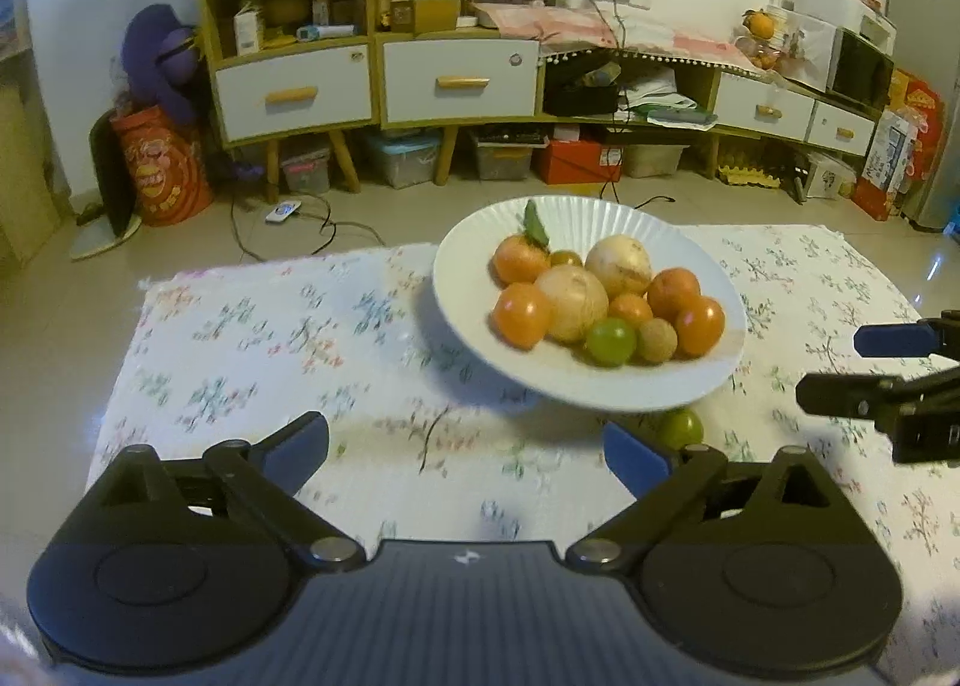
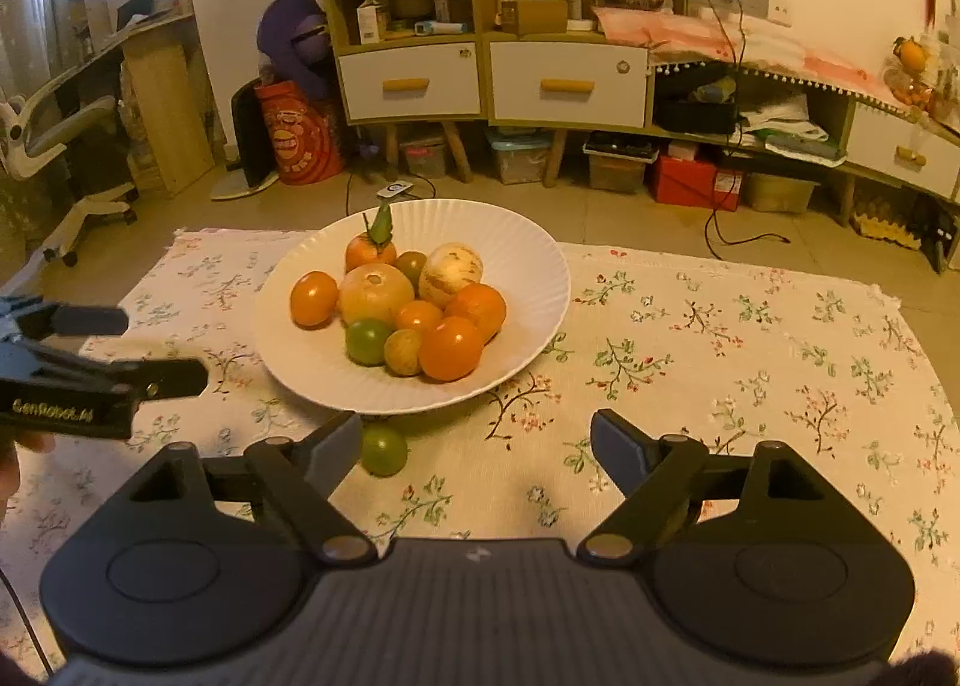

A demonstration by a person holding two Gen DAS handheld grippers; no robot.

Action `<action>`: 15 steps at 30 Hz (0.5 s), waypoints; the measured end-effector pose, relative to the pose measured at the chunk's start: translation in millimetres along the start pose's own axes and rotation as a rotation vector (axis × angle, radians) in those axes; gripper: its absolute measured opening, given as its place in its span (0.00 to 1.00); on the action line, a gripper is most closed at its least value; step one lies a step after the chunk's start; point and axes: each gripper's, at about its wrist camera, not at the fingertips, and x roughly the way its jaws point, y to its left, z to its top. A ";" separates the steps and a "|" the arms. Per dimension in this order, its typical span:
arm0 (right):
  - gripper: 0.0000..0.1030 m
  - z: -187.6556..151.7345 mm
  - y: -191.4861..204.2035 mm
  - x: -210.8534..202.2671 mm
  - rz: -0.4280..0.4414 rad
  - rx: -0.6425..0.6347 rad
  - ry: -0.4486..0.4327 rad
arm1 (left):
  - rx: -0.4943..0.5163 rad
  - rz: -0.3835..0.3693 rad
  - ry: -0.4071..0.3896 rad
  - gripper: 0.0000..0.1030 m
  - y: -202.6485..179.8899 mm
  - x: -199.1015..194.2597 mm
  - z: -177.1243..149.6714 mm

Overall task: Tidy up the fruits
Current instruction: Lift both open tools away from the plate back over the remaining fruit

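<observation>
A white ribbed plate (image 1: 480,290) (image 2: 528,266) sits on the flowered cloth and holds several fruits: oranges (image 1: 521,315) (image 2: 450,349), two pale round fruits (image 1: 571,302) (image 2: 375,293), a green fruit (image 1: 610,341) (image 2: 367,340). One loose green fruit (image 1: 684,428) (image 2: 384,449) lies on the cloth just in front of the plate. My left gripper (image 1: 468,446) is open and empty, its right finger beside the loose fruit. My right gripper (image 2: 474,443) is open and empty, its left finger touching or nearly touching that fruit. Each gripper shows at the edge of the other's view.
The flowered cloth (image 1: 240,356) (image 2: 750,362) covers a low table. Behind it across the tiled floor stand a shelf unit with drawers (image 1: 372,74) (image 2: 492,80), storage boxes, cables and a red bag (image 1: 159,170).
</observation>
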 end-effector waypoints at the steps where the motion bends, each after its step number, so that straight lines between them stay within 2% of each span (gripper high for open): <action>1: 0.79 -0.4 0.6 -1.0 0.004 0.003 0.002 | -0.010 0.000 0.003 0.88 2.4 -2.7 -3.2; 9: 0.85 -12.1 15.3 -1.0 0.012 -0.050 0.018 | -0.019 0.003 -0.008 0.89 17.5 -23.5 -26.6; 15: 0.90 -22.6 27.5 1.3 0.016 -0.099 0.048 | -0.036 -0.006 0.016 0.89 26.1 -29.0 -38.4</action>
